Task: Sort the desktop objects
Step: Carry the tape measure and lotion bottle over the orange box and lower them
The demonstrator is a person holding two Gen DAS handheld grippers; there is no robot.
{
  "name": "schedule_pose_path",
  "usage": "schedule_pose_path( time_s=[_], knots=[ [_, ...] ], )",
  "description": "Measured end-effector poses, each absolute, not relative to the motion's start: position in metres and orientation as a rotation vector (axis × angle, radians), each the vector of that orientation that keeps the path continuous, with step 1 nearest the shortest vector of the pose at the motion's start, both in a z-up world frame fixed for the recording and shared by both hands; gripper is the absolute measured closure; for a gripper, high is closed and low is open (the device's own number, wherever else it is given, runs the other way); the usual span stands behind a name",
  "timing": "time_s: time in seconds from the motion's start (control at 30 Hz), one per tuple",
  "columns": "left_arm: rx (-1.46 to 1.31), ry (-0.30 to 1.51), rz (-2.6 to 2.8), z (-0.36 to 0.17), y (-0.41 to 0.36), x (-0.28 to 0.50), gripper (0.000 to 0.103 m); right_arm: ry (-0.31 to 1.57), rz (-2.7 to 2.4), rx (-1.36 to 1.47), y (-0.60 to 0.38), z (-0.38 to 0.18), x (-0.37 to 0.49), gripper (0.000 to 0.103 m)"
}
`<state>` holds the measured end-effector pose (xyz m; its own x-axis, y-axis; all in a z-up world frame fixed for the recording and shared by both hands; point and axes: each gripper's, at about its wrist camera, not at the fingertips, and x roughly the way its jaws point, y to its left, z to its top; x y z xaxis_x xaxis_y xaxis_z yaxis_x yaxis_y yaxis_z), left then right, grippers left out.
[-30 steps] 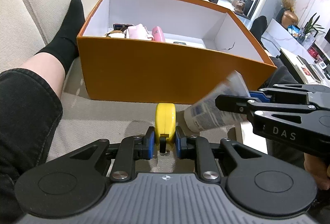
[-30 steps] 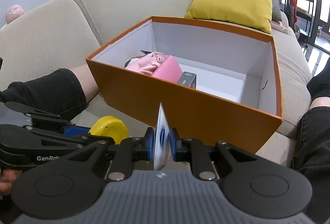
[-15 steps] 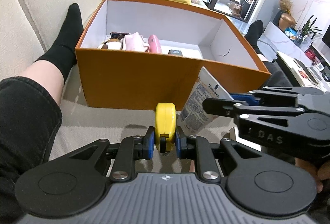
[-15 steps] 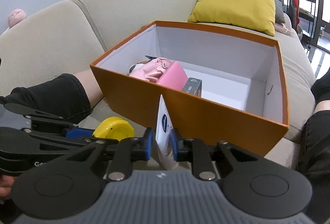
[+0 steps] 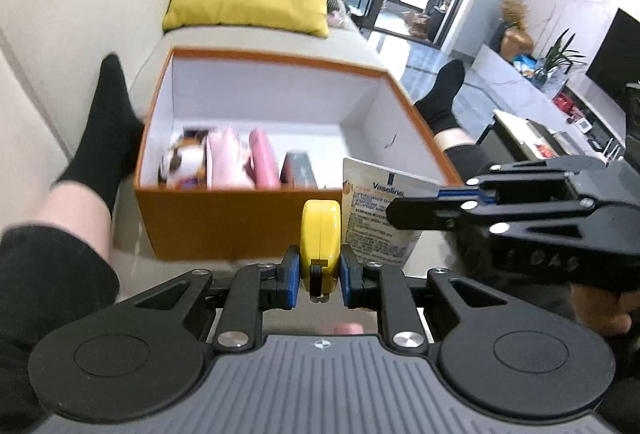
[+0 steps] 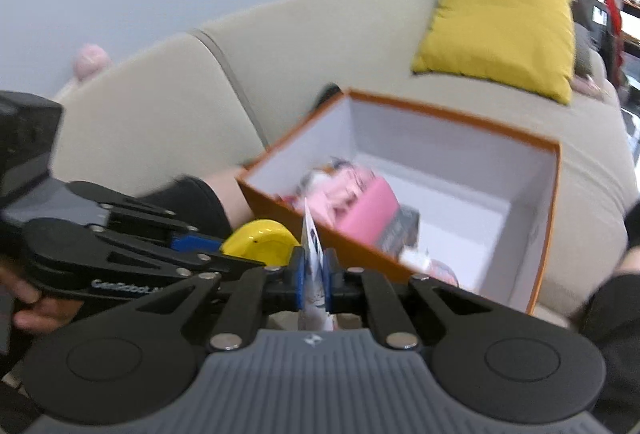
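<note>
Left gripper [image 5: 320, 270] clamps round yellow plastic tape measure [image 5: 321, 230]. Right gripper [image 6: 314, 274], jaws just closing, pinches flat white Vaseline tube [image 6: 312, 254]. Both near open orange cardboard box [image 5: 224, 222].

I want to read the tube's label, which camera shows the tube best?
The left wrist view: the tube faces it broadside in the right gripper, its Vaseline print legible. The right wrist view shows only its thin edge, blurred, between the jaws.

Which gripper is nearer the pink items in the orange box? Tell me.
Left. The left gripper, shut on the yellow tape measure, faces the pink items across the orange box's near wall; the right gripper, clamping the Vaseline tube, sits further right.
</note>
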<state>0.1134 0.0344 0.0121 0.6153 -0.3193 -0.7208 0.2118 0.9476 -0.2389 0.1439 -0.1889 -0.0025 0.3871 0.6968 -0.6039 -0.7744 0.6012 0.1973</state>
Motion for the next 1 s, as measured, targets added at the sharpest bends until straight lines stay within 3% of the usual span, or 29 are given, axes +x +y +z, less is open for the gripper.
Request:
schedule_pose_path(
  time_s=[0.37, 0.67, 1.0],
  knots=[
    [-0.067, 0.785, -0.228, 0.060, 0.057, 0.173, 0.081, 0.586, 0.880, -0.126, -0.159, 0.052, 0.219, 0.094],
    [-0.122, 0.829, -0.191, 0.041, 0.088, 0.241, 0.081, 0.602, 0.807, -0.187, -0.078, -0.004, 0.305, 0.094],
    [-0.127, 0.810, -0.192, 0.024, 0.103, 0.257, 0.081, 0.785, 0.793, -0.258, -0.051, -0.050, 0.342, 0.092]
  ],
)
